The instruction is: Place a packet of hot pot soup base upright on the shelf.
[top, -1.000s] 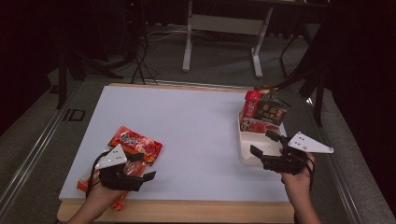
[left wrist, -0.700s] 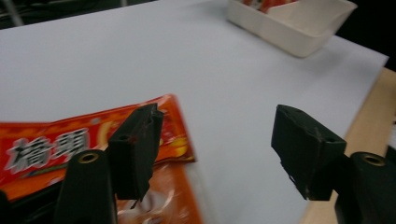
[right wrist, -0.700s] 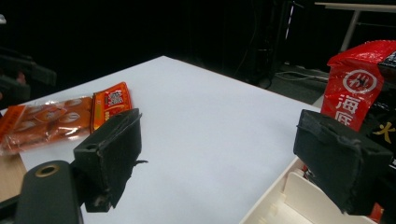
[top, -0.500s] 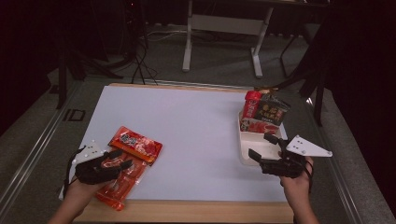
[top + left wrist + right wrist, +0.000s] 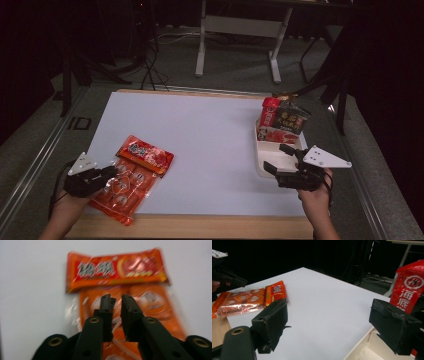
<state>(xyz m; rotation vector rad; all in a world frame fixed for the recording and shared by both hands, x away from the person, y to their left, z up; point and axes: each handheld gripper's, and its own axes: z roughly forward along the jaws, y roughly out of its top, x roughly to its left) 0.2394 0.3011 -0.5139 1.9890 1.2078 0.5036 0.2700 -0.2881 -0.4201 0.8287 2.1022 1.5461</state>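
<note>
Orange snack packet (image 5: pixel 131 176) lying flat at the near left corner of the white surface (image 5: pixel 210 145). Left gripper (image 5: pixel 116 299) poised over the packet's clear lower half (red label end beyond the tips); its jaws have just been closing and stand nearly together, with nothing visibly pinched between them. Right gripper (image 5: pixel 278 159) held with jaws spread wide at the white tray (image 5: pixel 265 159), well apart from the packet.

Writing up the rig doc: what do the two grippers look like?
Both are black. The left gripper and right gripper each carry a grey three-cornered plate on top and trail a black cable. The jaws are black bars with brass-coloured rivets and worn black pads. No sleeves show on the forearms.
</note>
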